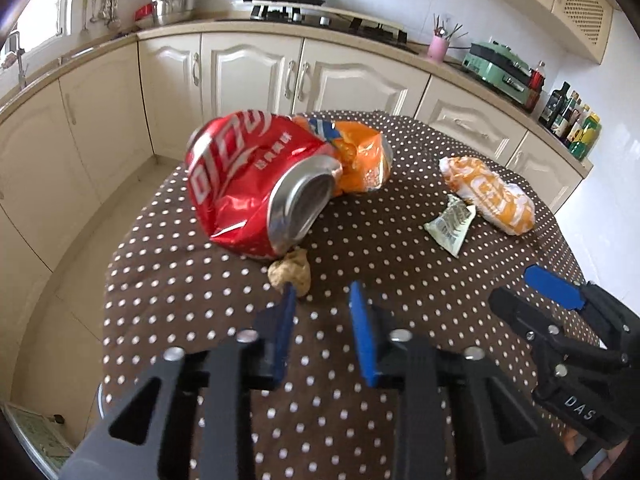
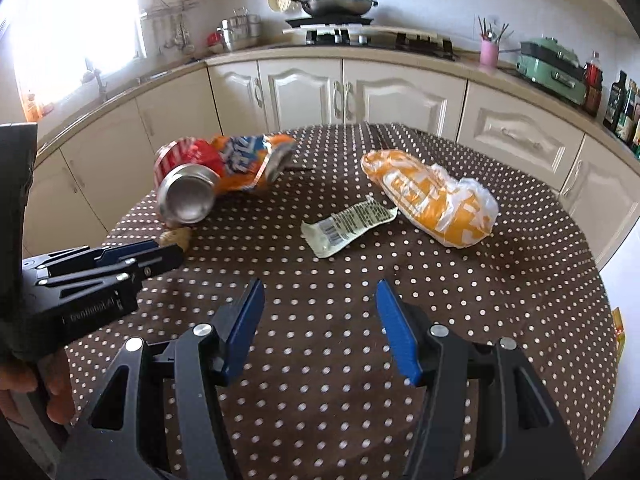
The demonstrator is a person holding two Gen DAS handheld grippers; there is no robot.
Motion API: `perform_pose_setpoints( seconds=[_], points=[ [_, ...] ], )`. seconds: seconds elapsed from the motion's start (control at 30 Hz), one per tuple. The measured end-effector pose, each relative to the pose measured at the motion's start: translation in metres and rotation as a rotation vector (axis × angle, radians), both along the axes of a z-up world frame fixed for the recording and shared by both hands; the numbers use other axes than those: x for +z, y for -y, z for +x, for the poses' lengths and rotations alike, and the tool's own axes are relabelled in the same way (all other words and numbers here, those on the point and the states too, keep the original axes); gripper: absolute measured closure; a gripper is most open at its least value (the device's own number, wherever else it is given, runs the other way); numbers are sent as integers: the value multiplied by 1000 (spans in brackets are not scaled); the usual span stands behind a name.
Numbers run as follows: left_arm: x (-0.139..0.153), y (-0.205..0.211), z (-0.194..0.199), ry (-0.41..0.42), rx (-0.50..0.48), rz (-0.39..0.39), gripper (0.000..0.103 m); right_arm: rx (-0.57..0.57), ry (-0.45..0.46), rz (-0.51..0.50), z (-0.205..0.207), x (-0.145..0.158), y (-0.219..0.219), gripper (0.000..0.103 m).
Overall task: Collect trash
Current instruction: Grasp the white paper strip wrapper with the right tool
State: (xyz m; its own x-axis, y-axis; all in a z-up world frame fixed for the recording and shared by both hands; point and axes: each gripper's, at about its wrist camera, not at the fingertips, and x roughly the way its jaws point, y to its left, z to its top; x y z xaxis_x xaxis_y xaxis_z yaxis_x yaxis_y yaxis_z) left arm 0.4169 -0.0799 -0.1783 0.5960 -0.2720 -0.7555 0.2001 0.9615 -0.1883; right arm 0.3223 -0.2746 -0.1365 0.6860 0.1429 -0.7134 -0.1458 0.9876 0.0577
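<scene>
On the brown dotted tablecloth a crushed red can lies on its side against a crushed orange can. A small beige lump sits just in front of the red can. My left gripper is open with a narrow gap and nothing between its pads; its left fingertip touches the lump. To the right lie a white barcode wrapper and an orange-and-white plastic bag. My right gripper hovers open and bare, short of the wrapper. In the right wrist view the left gripper points at the lump.
Cream cabinets and a counter curve behind the table, with a hob and wok, a pink utensil cup, a green appliance and bottles. Tiled floor lies left of the table. A hand holds the left gripper.
</scene>
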Motion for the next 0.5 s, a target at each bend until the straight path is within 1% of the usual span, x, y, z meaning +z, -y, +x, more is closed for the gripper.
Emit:
perform_pose_setpoints(
  seconds=[0.03, 0.07, 0.13, 0.17, 0.27, 0.4, 0.47, 0.5],
  points=[
    [-1, 1, 2, 5, 3, 7, 96, 3, -12, 2, 5, -2, 1, 47],
    [-3, 1, 6, 1, -3, 5, 103, 1, -22, 4, 9, -4, 2, 47],
    [-4, 4, 6, -18, -40, -37, 103, -7, -36, 12, 15, -7, 2, 47],
    [-4, 6, 4, -14, -54, -45, 103, -13, -42, 14, 18, -7, 3, 47],
    [3, 20, -1, 26, -92, -42, 103, -37, -46, 28, 25, -8, 6, 47],
    [20, 28, 2, 114, -91, -29, 103, -65, -42, 37, 35, -4, 8, 46],
    [28, 23, 2, 135, -81, -43, 103, -72, -49, 37, 44, -4, 5, 43],
    [33, 18, 1, 147, -75, -62, 103, -78, -55, 38, 50, -5, 4, 43]
  ],
)
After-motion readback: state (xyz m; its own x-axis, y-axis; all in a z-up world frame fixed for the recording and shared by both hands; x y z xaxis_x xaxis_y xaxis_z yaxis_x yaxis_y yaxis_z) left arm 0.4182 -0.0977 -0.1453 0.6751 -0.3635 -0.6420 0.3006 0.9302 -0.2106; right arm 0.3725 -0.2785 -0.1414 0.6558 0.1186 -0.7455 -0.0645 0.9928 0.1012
